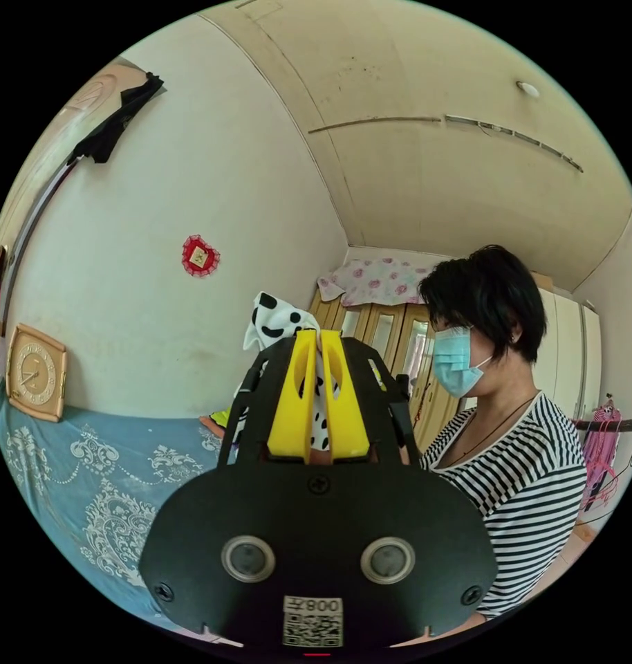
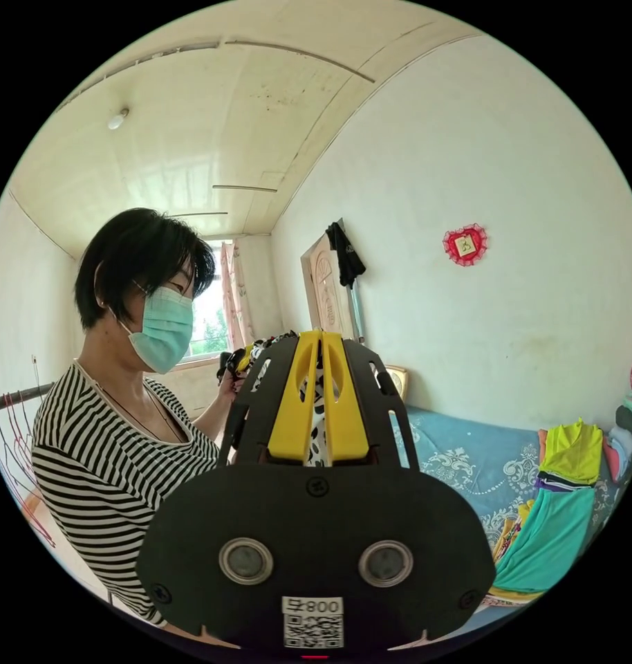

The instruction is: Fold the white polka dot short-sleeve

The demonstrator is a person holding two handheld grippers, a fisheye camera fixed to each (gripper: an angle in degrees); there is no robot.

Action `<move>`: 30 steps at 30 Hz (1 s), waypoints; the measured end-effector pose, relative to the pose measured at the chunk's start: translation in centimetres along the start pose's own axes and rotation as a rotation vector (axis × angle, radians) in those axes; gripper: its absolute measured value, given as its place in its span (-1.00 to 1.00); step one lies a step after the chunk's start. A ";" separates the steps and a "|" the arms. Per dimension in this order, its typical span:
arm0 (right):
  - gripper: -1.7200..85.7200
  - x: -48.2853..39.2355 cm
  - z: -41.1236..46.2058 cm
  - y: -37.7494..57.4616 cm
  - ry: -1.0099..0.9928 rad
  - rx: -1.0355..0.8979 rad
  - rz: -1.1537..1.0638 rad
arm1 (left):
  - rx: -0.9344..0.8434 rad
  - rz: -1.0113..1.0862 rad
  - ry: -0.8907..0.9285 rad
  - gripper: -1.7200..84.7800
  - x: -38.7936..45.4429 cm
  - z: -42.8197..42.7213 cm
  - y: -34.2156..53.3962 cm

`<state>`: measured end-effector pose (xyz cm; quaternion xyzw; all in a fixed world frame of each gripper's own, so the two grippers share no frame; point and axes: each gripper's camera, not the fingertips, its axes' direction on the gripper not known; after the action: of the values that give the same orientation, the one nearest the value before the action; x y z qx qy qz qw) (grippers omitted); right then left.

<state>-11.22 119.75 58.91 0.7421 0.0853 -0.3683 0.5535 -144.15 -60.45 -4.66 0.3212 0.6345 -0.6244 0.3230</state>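
Your white short-sleeve with black polka dots [image 1: 278, 325] is pinched between the yellow jaws of your left gripper [image 1: 319, 340], both jaws nearly together on it. In the left gripper view the cloth bunches out past the jaw tips toward 11 o'clock, and more of it shows in the narrow gap lower down. In the right gripper view the same dotted fabric [image 2: 318, 415] sits in the slot of your right gripper [image 2: 321, 340], whose yellow jaws are likewise closed on it.

The blue bedspread with a white floral pattern [image 1: 74, 477] lies at 8 o'clock in the left view. A square clock in a wooden frame [image 1: 35, 372] leans on the wall at 9 o'clock. In the right view, a stack of folded bright clothes [image 2: 561, 512] rests on the bed at 4 o'clock. A red heart-shaped wall ornament [image 2: 465, 244] hangs at 2 o'clock.
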 end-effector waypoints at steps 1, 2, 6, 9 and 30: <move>-0.95 0.8 0.6 0.0 0.000 -0.005 0.011 | -0.002 -0.007 -0.003 -0.94 -0.4 0.0 -0.1; -0.95 1.7 1.2 0.0 0.000 -0.010 0.021 | -0.004 -0.018 -0.008 -0.94 -1.2 0.1 -0.2; -0.95 4.3 3.4 0.1 0.022 -0.033 0.047 | -0.013 -0.065 -0.028 -0.94 -4.6 0.6 -0.5; -0.95 6.8 5.4 0.3 0.021 -0.048 0.074 | -0.015 -0.113 -0.028 -0.94 -7.5 1.2 -0.5; -0.95 10.3 13.2 1.4 -0.004 0.004 0.082 | -0.023 -0.098 -0.020 -0.94 -12.3 0.2 0.2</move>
<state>-9.08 104.68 51.89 0.7454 0.0532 -0.3470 0.5667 -136.80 -60.65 5.24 0.2796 0.6534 -0.6353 0.3021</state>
